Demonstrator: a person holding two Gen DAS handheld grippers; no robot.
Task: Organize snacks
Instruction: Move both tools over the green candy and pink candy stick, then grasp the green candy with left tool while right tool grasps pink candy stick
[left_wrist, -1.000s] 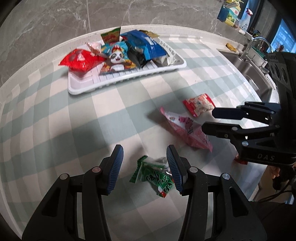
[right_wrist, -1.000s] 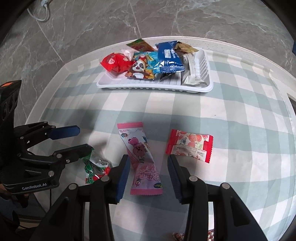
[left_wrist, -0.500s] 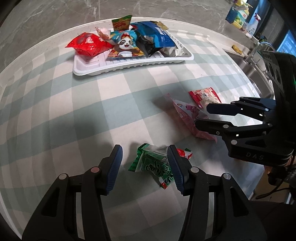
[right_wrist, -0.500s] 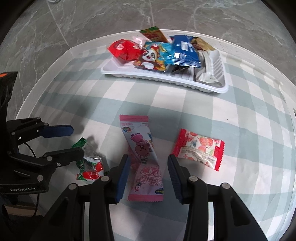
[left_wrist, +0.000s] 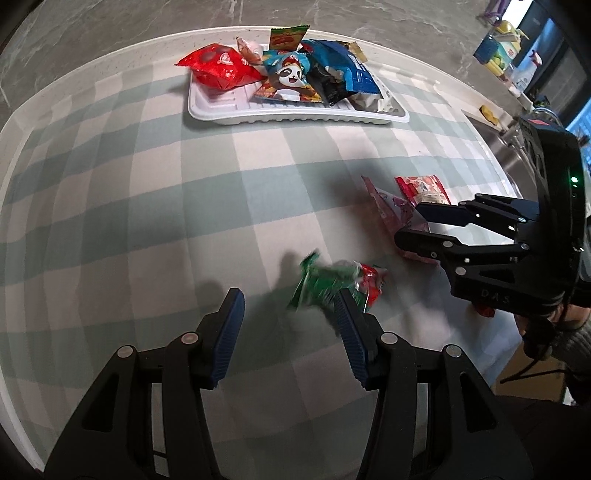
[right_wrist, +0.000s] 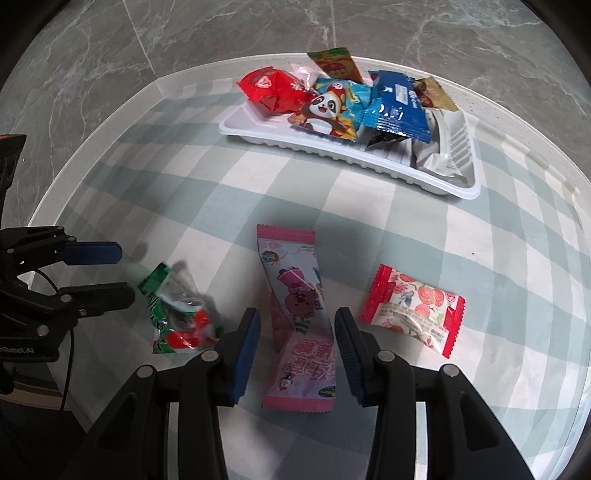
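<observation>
Blue ribbed pads on the right gripper (right_wrist: 295, 347) stand apart, jaws part-open, nothing pinched. Pink wrapper (right_wrist: 295, 321) lies on the check cloth (right_wrist: 480, 280) directly between and below those pads. Its long axis runs away from the gripper toward the tray, across the line between the pads, so they flank the narrow width. Judgement: a straight descent and a close should take it.

Left gripper (left_wrist: 288, 325) likewise part-open and empty. Green-and-red packet (left_wrist: 332, 280) sits off-centre, against the inner face of its right-hand finger, blurred; it looks crumpled, its axis hard to read. A sideways shift looks needed before closing.

Red-and-white packet (right_wrist: 413, 310) lies just right of the right gripper, nearer that hand than the other. White tray (right_wrist: 332, 151) sits well beyond at the far side of the table, already piled with snacks.

Right wrist view shows the pink wrapper full length and the red-and-white packet whole. From the left wrist view the right gripper's fingers hide most of both, but a sink and bottles show at the far right, plus a sleeve (left_wrist: 576, 347) behind the right gripper.
</observation>
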